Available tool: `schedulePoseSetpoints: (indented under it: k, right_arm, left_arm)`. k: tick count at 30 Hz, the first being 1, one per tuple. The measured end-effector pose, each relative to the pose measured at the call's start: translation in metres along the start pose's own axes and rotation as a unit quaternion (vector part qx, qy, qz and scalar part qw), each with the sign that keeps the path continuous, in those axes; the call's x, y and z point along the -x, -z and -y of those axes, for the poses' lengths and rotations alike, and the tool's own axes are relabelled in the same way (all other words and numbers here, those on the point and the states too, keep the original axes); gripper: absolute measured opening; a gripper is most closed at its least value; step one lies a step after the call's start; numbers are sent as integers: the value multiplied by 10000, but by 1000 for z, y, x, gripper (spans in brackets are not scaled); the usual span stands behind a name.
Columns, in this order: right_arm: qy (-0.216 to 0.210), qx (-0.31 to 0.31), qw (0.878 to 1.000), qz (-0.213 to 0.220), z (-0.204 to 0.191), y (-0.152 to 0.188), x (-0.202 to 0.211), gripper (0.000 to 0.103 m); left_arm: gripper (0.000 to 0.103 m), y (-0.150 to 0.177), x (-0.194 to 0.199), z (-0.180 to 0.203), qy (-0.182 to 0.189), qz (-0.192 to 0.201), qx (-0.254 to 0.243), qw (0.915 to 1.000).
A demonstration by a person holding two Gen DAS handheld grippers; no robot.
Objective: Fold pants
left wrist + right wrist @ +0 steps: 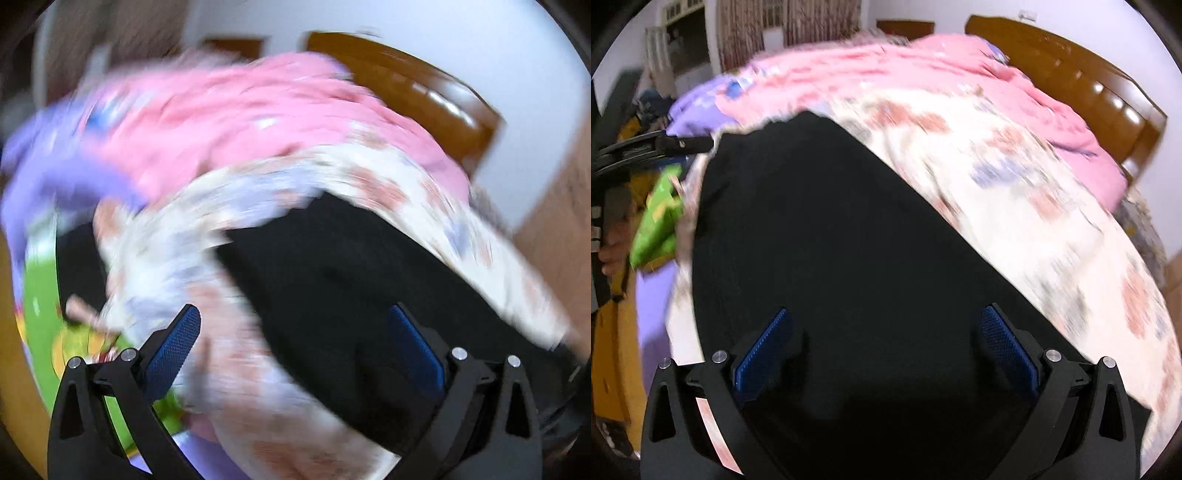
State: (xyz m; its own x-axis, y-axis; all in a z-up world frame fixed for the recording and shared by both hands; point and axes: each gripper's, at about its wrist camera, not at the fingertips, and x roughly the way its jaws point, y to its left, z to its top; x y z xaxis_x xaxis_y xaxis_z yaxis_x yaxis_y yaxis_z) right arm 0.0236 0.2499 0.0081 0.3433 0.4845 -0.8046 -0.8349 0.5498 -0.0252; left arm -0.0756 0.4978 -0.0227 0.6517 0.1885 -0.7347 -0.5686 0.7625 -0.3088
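Both claws spread | left claw [293,345], right claw [886,345] | over black pants [827,236]

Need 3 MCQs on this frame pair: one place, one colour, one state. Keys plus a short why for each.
1. Where do the black pants lie?
A. on the floral bedspread
B. on a chair
C. on the floor

2. What colour is the blanket beyond the bedspread, by the wooden headboard?
A. grey
B. pink
C. yellow

3. How does the right gripper stand?
A. shut on the pants
B. shut on nothing
C. open over the pants

Answers:
1 A, the black cloth is spread across the flowered cover.
2 B, pink fabric runs along the far side of the bed.
3 C, its blue pads stand wide apart with the pants below; the left gripper is open too.
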Motion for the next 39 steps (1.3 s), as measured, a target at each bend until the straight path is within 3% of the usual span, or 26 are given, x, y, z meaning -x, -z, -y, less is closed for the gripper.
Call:
schedulePoseSetpoints:
  k: [2, 4, 7, 10, 16, 18, 20, 22, 26, 28, 31, 35, 36, 37, 39]
  right_arm:
    - [-85, 30, 9999, -69, -10, -6, -15, 99]
    - [-79, 80, 9999, -123, -17, -1, -28, 99]
    - [-90, -15, 9999, -111, -15, 4, -31, 99]
    - [-116, -277, 9994, -155, -5, 6, -35, 99]
    - [47, -153, 9997, -167, -10, 5, -38, 99]
    - [6, -193, 9997, -165, -8, 5, -38, 99]
    - [45, -165, 9997, -161, -9, 3, -38, 99]
    - [31, -189, 9997, -159, -8, 3, -39, 99]
    - [14, -203, 9997, -151, -8, 2, -39, 99]
    - [16, -203, 9997, -150, -8, 2, -39, 99]
    - [29, -198, 9997, -143, -9, 3, -39, 99]
    - [19, -207, 9997, -138, -8, 3, -39, 99]
    - [4, -228, 9996, -137, -7, 3, -39, 99]
    - [-1, -234, 9996, -136, -7, 3, -39, 99]
    - [-6, -235, 9996, -134, -7, 3, -39, 99]
  left_arm:
    - [98, -10, -6, -26, 75, -101, 294, 9995]
    - [84, -17, -15, -42, 382, -275, 458, 9978]
    - [70, -23, -30, -46, 870, -468, 609, 9932]
    - [70, -29, -45, -38, 1095, -506, 678, 9904]
    - [71, -34, -59, -48, 1288, -520, 1164, 9834]
    - [70, -31, -47, -51, 1166, -359, 1264, 9845]
    - [70, -28, -20, -43, 1327, -53, 1101, 9850]
    - [73, -25, -9, -35, 1489, -18, 970, 9841]
    - [74, -20, -39, -32, 1301, -446, 1056, 9849]
    - [74, -16, -53, -40, 1420, -529, 1256, 9804]
    - [74, -16, -61, -48, 1847, -372, 1498, 9706]
    - [73, -28, -68, -52, 1841, -312, 1554, 9701]
    - [65, -29, -70, -50, 1833, -358, 1490, 9710]
    - [41, -30, -72, -48, 1821, -384, 1415, 9723]
    - [23, -27, -75, -48, 1703, -368, 1322, 9758]
